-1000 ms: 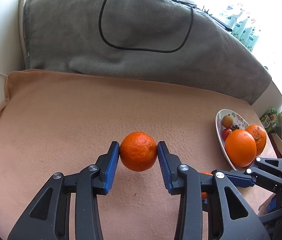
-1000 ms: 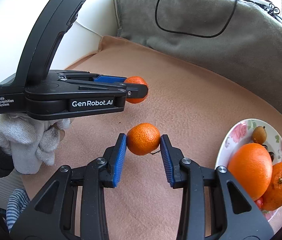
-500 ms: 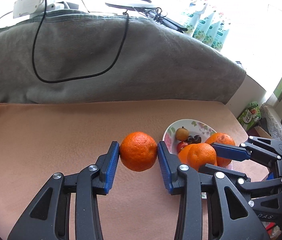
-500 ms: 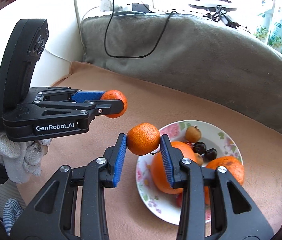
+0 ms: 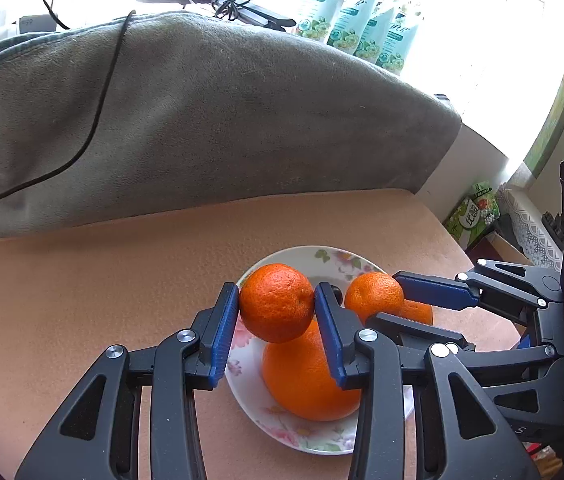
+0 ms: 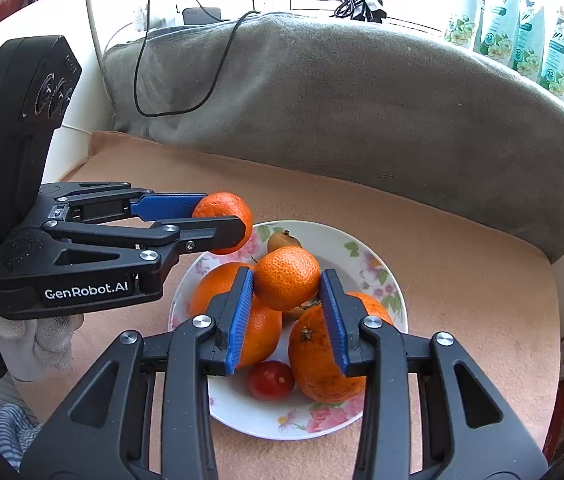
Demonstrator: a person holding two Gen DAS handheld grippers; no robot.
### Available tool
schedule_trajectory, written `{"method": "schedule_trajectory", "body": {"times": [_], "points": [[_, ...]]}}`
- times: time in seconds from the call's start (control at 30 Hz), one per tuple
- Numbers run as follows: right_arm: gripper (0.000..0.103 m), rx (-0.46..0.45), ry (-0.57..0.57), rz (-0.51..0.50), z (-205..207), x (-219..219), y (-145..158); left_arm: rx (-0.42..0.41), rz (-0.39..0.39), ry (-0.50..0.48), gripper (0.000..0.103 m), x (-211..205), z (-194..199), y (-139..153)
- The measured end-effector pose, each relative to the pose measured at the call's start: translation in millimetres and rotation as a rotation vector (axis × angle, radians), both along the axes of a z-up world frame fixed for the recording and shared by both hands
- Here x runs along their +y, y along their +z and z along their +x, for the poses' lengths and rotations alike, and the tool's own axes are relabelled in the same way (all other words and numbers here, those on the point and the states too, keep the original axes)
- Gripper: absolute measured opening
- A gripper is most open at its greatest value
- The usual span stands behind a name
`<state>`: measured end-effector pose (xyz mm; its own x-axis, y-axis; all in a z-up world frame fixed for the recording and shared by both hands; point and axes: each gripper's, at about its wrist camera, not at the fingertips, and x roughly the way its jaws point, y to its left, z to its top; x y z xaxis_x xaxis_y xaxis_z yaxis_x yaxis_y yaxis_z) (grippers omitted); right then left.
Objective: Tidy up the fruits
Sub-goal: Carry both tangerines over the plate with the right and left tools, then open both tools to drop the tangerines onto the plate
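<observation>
Floral plate [image 6: 377,256] crowded with oranges [image 6: 323,356], grey blanket [image 6: 361,112] behind

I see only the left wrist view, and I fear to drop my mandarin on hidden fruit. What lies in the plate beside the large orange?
Observer: A second large orange lies close beside the large orange in the floral plate.
Operator: Anything small?
Observer: A small red fruit, at the rim nearest the right wrist camera, between both oranges.
Operator: More?
Observer: A small brown fruit at the far side, beyond the mandarin in the right gripper.
</observation>
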<state>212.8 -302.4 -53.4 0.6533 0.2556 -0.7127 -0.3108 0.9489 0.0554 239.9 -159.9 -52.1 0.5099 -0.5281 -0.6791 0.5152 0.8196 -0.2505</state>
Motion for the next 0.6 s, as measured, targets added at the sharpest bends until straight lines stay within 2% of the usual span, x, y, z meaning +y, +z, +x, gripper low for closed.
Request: {"method": "schedule_trajectory", "body": {"times": [0.23,0.33,0.6], "points": [[0.037,0.001,-0.011,0.024,4.6,-6.5,-0.3,0.013,0.013,-0.006,0.039,-5.6,2.7,-1.3],[0.037,-0.004,-0.011,0.017,2.1,-7.0,1.2,0.013,0.001,-0.002,0.045,-3.5,2.0,2.1],[0.037,0.002,-0.026,0.033,-10.3,-13.2,0.7,-0.006,-0.009,0.003,0.045,0.4,-8.4,15.2]]}}
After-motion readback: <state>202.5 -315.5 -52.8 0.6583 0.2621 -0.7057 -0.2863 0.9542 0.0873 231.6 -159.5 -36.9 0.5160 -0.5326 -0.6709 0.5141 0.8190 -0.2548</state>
